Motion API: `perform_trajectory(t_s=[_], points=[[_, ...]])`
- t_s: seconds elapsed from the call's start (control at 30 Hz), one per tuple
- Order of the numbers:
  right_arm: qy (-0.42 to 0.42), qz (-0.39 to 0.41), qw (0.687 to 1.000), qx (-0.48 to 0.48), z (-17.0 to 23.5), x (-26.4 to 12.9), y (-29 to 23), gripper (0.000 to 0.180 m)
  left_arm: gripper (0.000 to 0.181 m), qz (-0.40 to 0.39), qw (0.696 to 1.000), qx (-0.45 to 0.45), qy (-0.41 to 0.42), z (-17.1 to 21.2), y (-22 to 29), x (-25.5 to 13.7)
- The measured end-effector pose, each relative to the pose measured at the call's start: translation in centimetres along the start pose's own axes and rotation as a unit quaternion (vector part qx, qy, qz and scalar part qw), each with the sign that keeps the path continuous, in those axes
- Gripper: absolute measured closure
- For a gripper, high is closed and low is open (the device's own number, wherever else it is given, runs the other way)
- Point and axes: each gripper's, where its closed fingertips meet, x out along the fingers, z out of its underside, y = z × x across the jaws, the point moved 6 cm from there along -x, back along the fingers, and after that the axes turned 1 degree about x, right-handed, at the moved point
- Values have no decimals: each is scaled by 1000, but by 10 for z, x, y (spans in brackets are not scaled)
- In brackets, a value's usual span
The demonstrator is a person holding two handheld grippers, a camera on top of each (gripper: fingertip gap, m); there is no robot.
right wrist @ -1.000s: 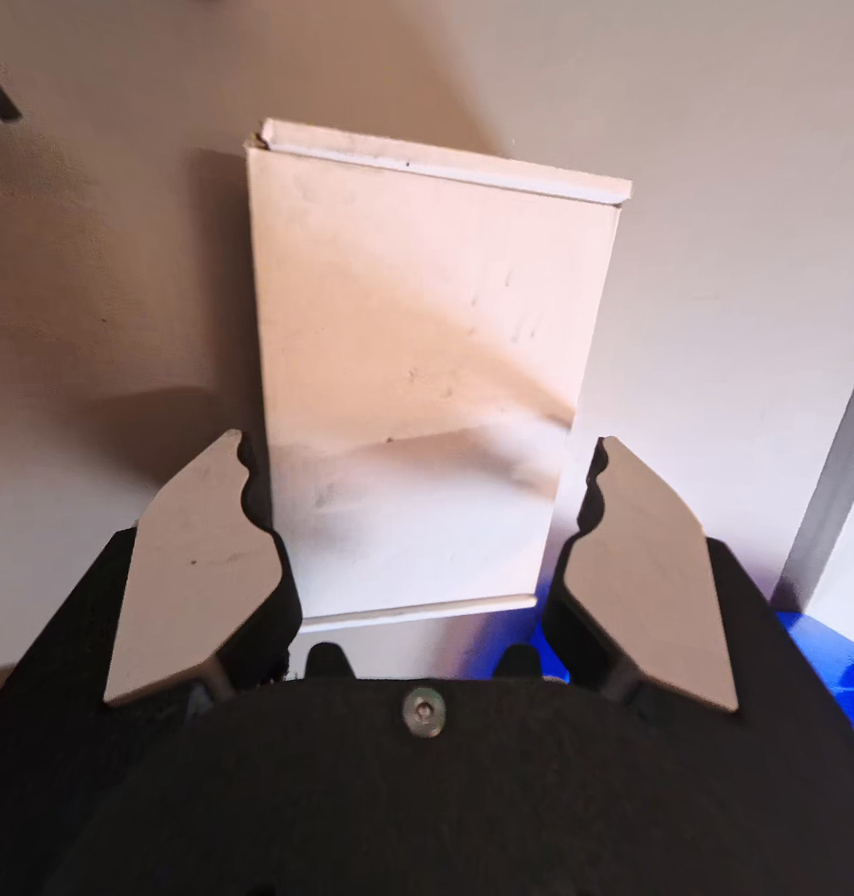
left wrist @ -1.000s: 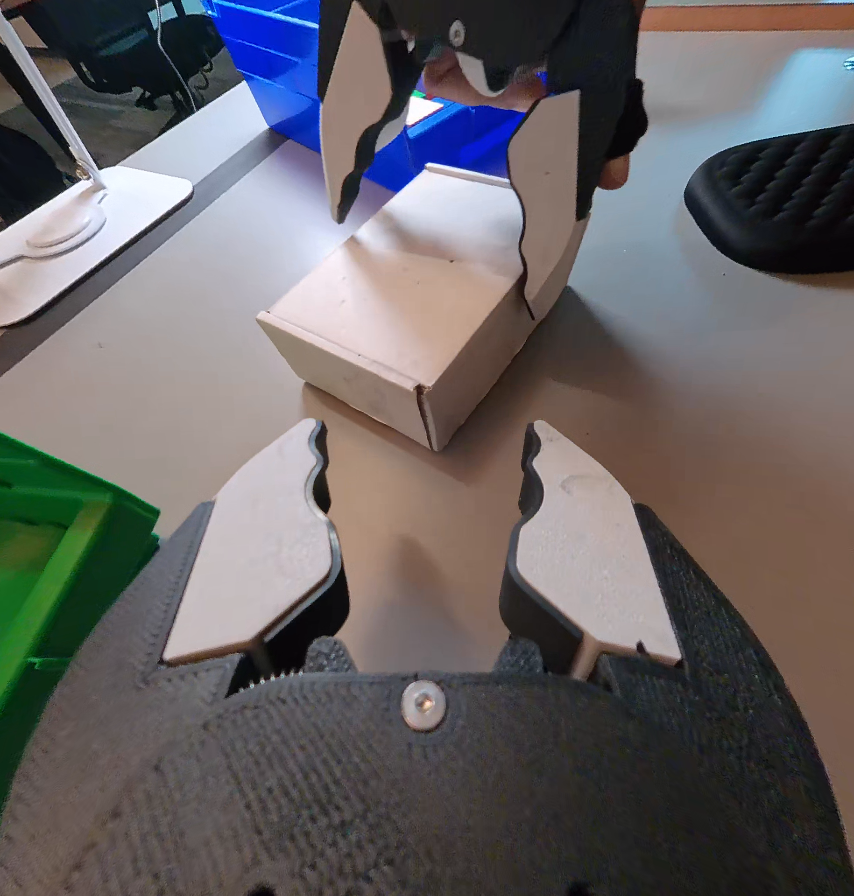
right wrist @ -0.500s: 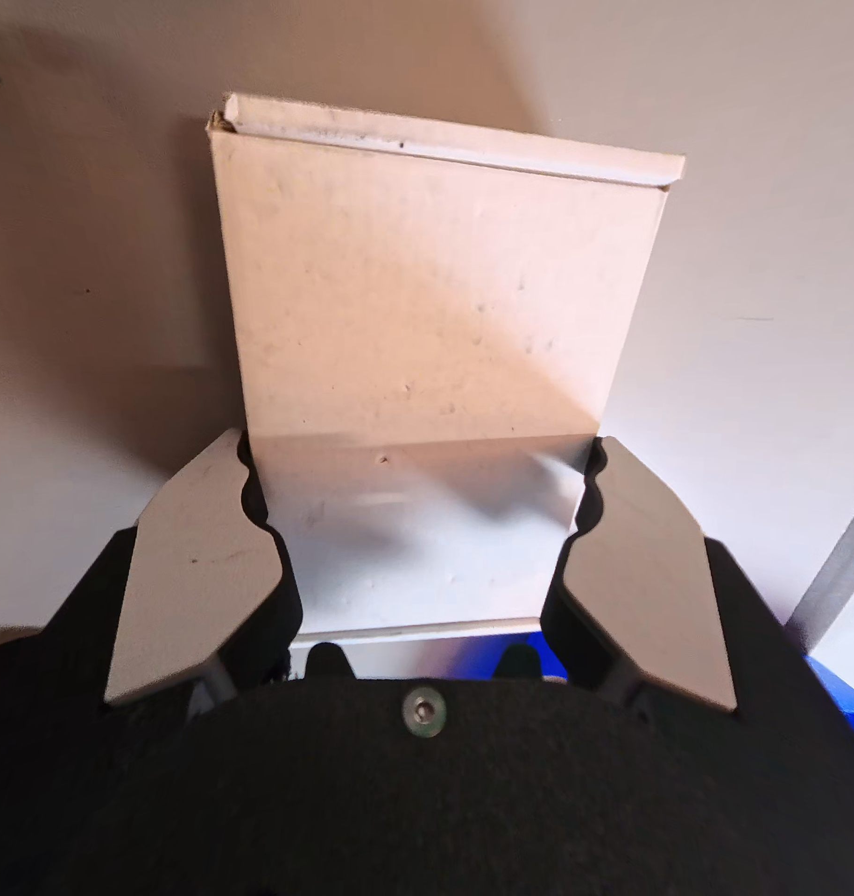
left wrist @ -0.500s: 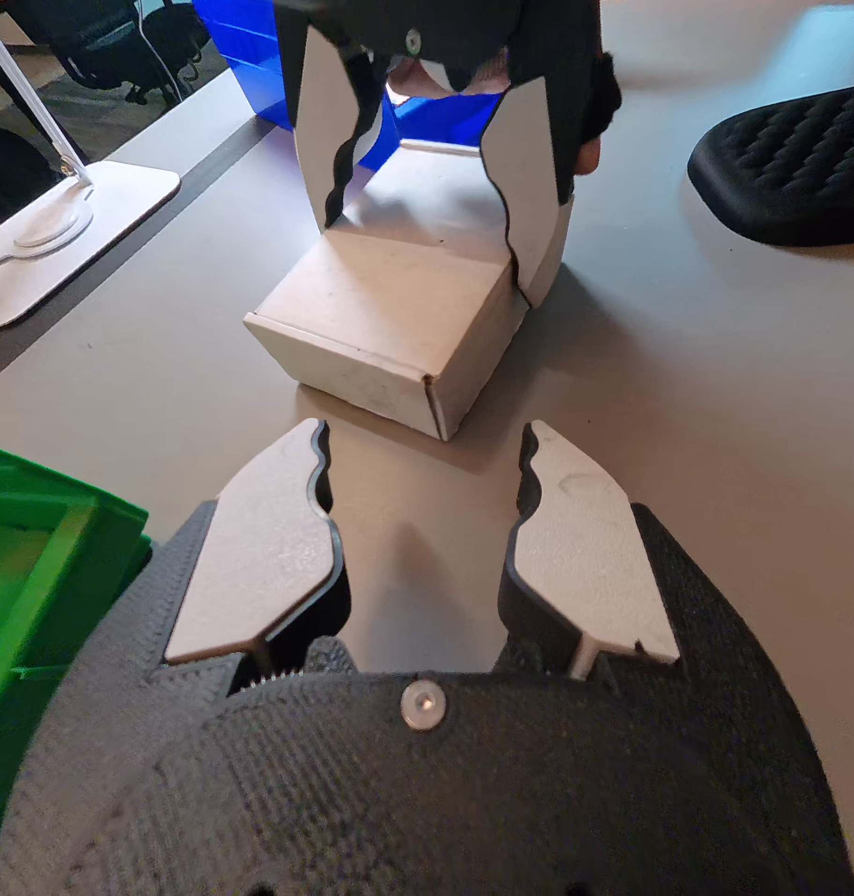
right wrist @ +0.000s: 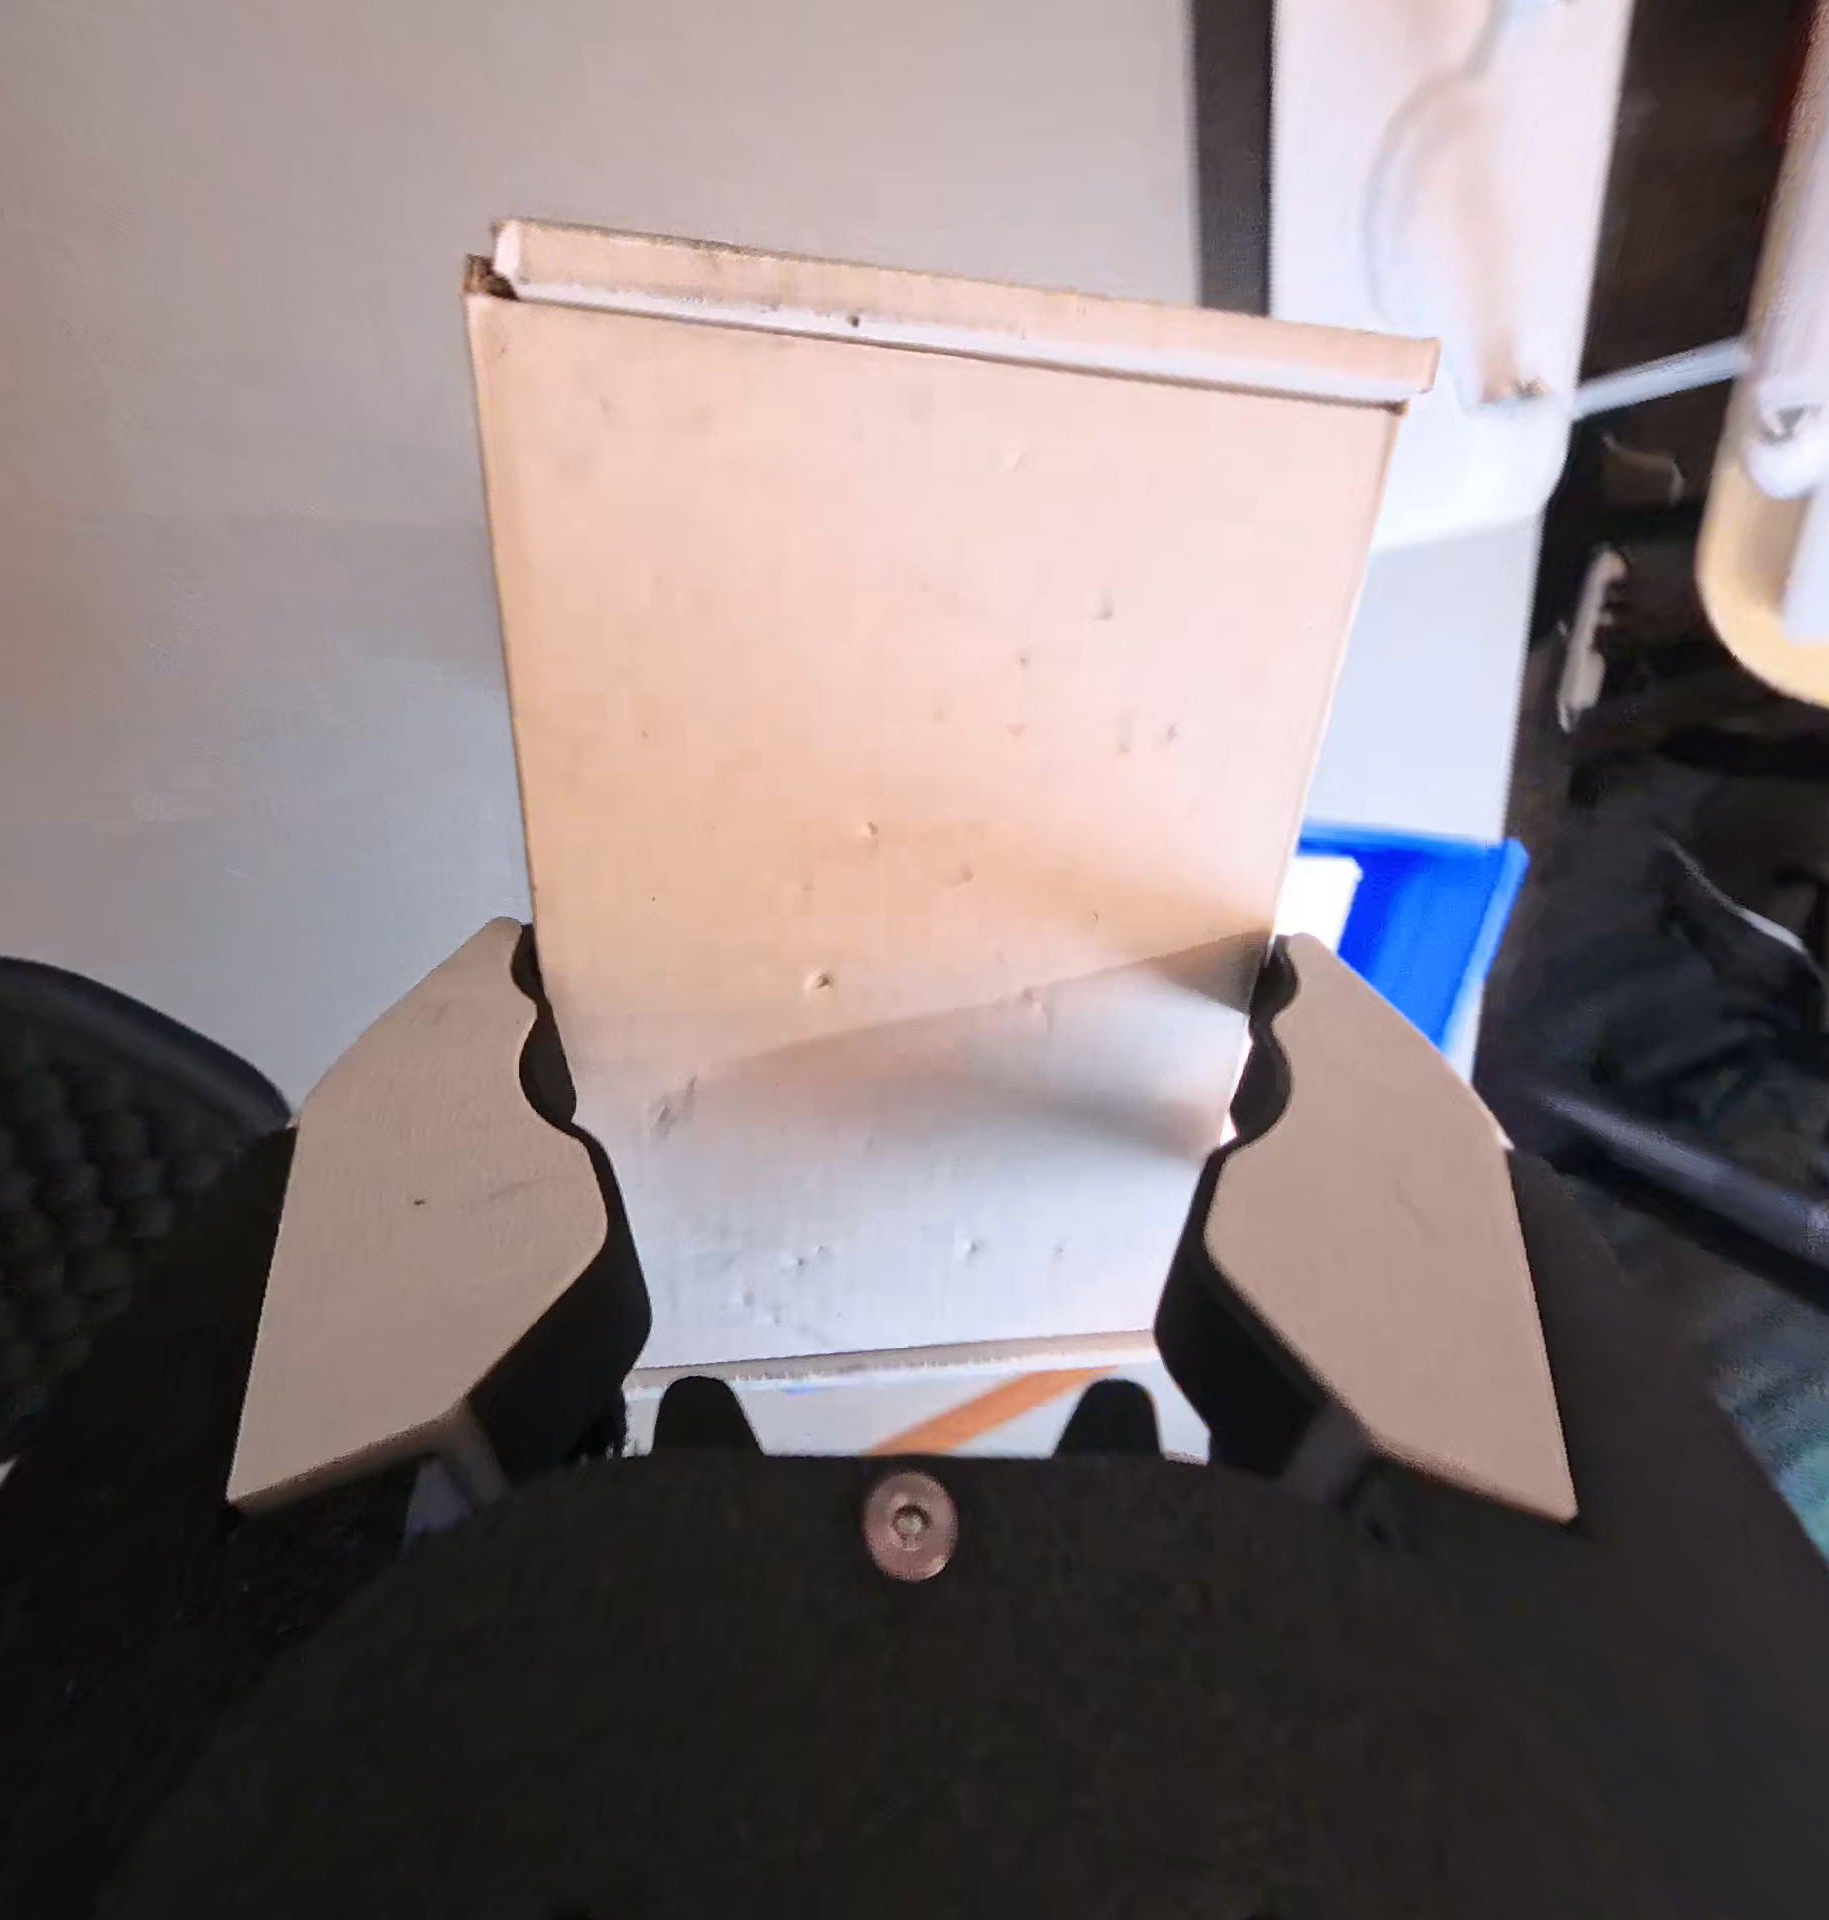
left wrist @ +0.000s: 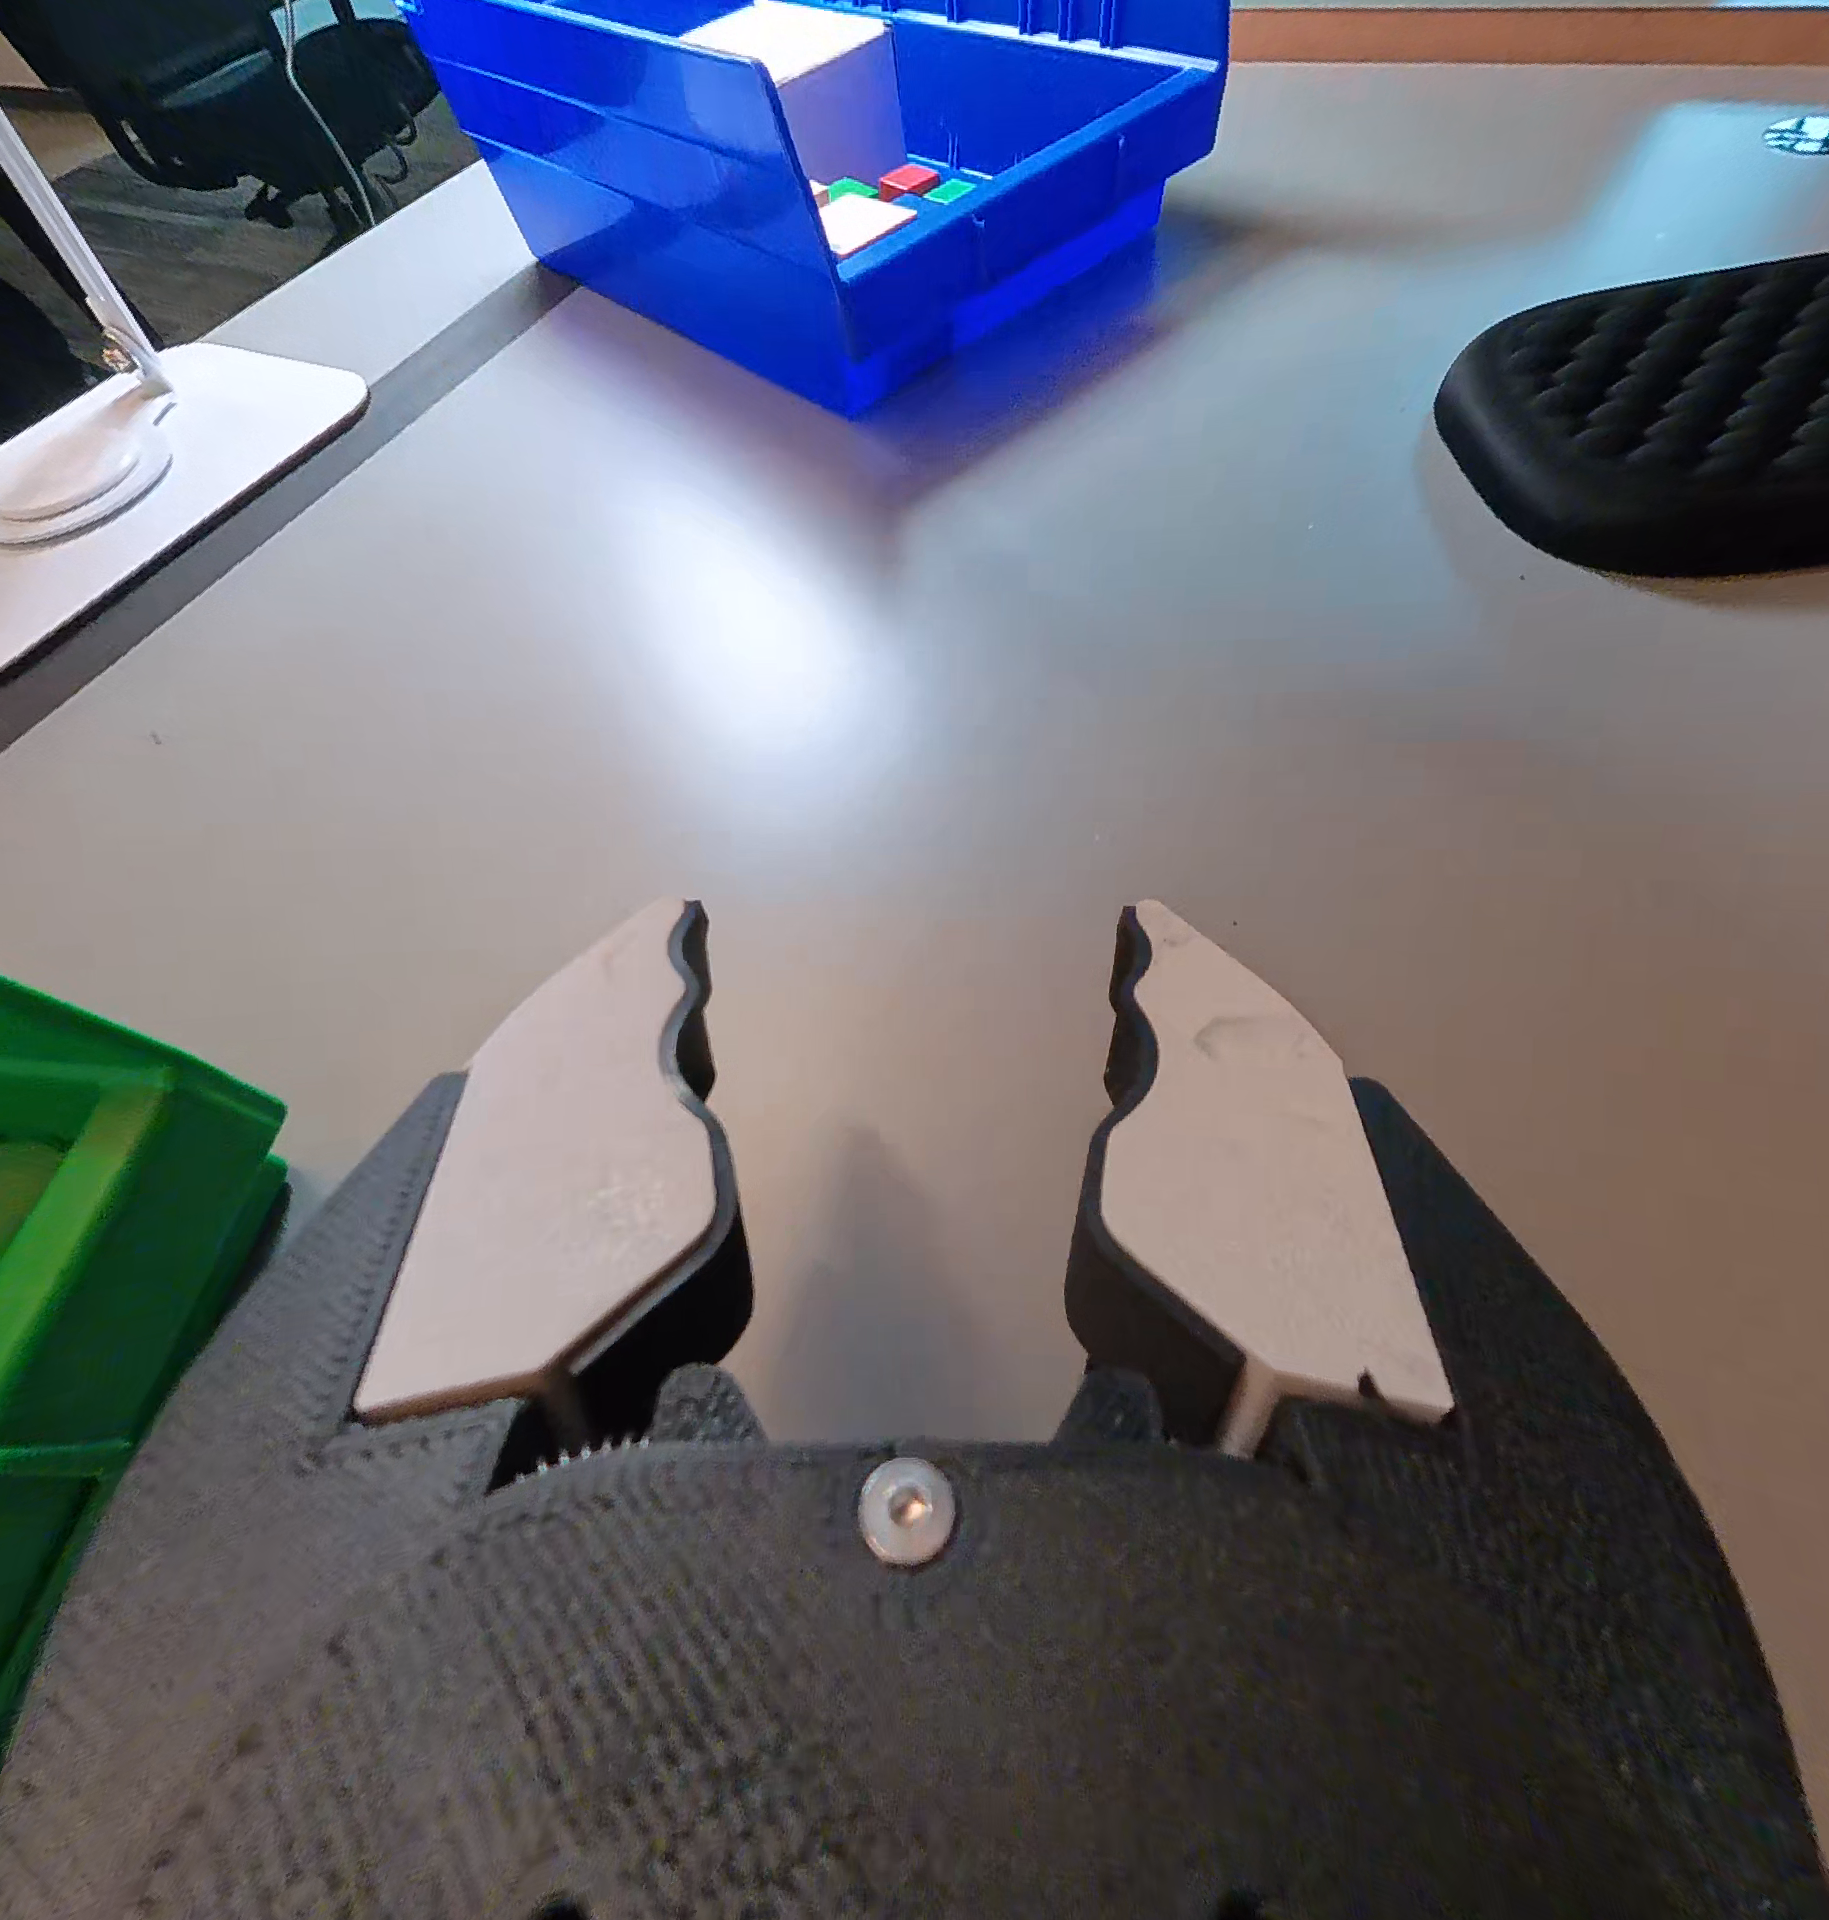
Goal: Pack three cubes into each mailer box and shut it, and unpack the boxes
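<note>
My right gripper [right wrist: 894,945] is shut on a closed white mailer box [right wrist: 931,665], one finger on each side wall, and holds it lifted above the grey table [right wrist: 214,416]. The box is out of the left wrist view. My left gripper [left wrist: 910,914] is open and empty, low over the grey table [left wrist: 785,644]. A blue bin [left wrist: 837,197] stands at the far side of the table; it holds several red and green cubes [left wrist: 905,187] and another white mailer box [left wrist: 816,62].
A green bin [left wrist: 68,1226] sits close at my left gripper's left. A black mesh pad [left wrist: 1679,416] lies at the right and shows in the right wrist view [right wrist: 68,1164] too. A white lamp base [left wrist: 110,457] is at the far left. The blue bin's edge [right wrist: 1409,935] shows behind the held box. There is about 30 cm between the tips of the two grippers.
My right gripper closed on the mailer box and lifted it off the table, out of the left wrist view. The left gripper stayed open and in place.
</note>
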Motion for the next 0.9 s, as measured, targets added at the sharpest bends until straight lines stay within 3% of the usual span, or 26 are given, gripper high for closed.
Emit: perform_trajectory(t_s=[0.17, 0.4, 0.67, 0.8, 0.9], points=[[-60, 31, 996, 50, 58, -1, 60, 54, 107, -3, 1000, 0, -2, 3, -1, 3], [-102, 18, 991, 86, 112, 58, 114, 54, 107, 9, 1000, -13, -13, 7, -2, 11], [-122, -21, 991, 60, 126, 116, 141, 54, 108, 19, 999, -50, -7, 9, -9, 14], [-159, -19, 986, 42, 134, 131, 146, 56, 108, 37, 997, -72, 10, 5, -10, 14], [-146, 9, 988, 44, 134, 130, 152, 67, 108, 42, 996, -77, 15, 4, -10, 13]])
